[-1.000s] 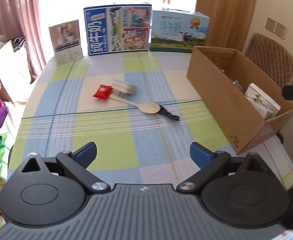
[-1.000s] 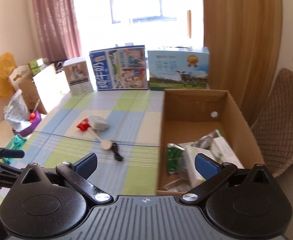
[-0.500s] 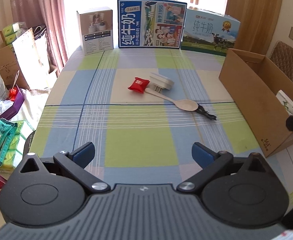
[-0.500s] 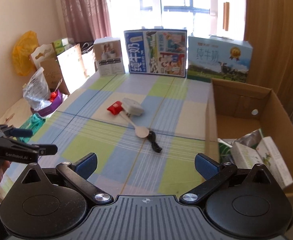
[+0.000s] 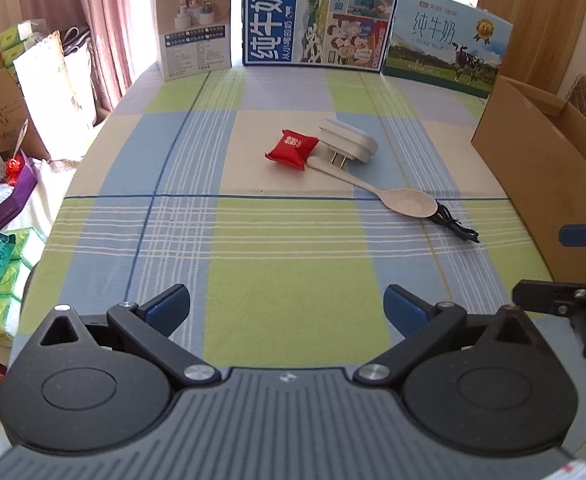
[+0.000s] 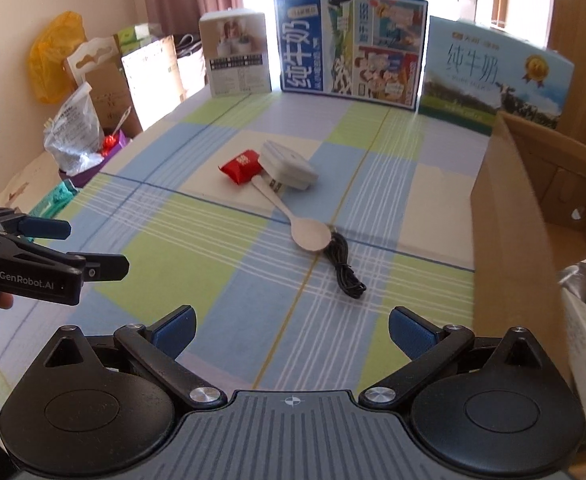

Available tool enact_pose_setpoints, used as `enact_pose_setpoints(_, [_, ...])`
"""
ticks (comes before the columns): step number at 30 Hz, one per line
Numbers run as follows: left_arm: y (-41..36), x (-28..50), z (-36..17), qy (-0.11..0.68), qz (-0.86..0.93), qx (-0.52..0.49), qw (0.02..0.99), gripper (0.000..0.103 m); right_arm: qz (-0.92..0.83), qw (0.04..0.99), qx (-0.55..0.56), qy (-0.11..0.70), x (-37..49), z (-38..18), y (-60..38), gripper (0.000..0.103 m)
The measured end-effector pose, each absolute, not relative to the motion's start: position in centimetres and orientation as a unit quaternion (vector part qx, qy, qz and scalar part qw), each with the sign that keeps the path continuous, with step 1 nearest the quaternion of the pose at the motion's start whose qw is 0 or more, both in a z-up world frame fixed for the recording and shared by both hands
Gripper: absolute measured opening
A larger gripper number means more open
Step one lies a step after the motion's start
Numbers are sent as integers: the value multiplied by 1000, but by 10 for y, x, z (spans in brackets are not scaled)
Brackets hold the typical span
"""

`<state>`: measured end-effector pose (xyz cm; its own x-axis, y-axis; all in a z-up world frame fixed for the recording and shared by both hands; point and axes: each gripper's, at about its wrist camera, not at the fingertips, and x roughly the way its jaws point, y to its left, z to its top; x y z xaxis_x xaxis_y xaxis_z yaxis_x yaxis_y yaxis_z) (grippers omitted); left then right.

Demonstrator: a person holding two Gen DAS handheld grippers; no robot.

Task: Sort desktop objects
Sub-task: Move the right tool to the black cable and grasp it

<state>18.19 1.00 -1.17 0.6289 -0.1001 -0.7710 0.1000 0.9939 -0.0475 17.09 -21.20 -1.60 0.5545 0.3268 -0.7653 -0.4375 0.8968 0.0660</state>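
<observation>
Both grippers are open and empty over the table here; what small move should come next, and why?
Probably bring the right gripper forward and down toward the black cable. It is the loose item nearest that gripper and the cardboard box, and the spoon bowl touches its far end. The left gripper is farther away.

Left gripper (image 5: pixel 287 304), right gripper (image 6: pixel 291 326): jaws wide, empty.

Items on the checked tablecloth (image 5: pixel 285 272): one red packet (image 5: pixel 292 149), one white plug adapter (image 5: pixel 348 143), one pale spoon (image 5: pixel 389 194), one coiled black cable (image 5: pixel 455 226). Upright printed cartons along the far edge: three (image 5: pixel 191 24) (image 5: pixel 319 16) (image 5: pixel 447 54). Open cardboard box (image 5: pixel 533 176): one. Grippers in view: two.
</observation>
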Motion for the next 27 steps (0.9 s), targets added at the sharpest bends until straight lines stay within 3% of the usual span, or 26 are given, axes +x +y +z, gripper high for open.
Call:
enact_pose_setpoints(11, [0, 217, -45, 433, -63, -9, 899, 101, 210, 868, -74, 443, 212, -59, -214, 98])
enact_pose_setpoints(19, [3, 236, -57, 435, -59, -28, 898, 101, 208, 864, -67, 454, 235, -74, -217, 84])
enact_pose_setpoints(27, [-2, 243, -59, 435, -67, -27, 898, 101, 199, 865, -65, 456, 252, -82, -225, 58])
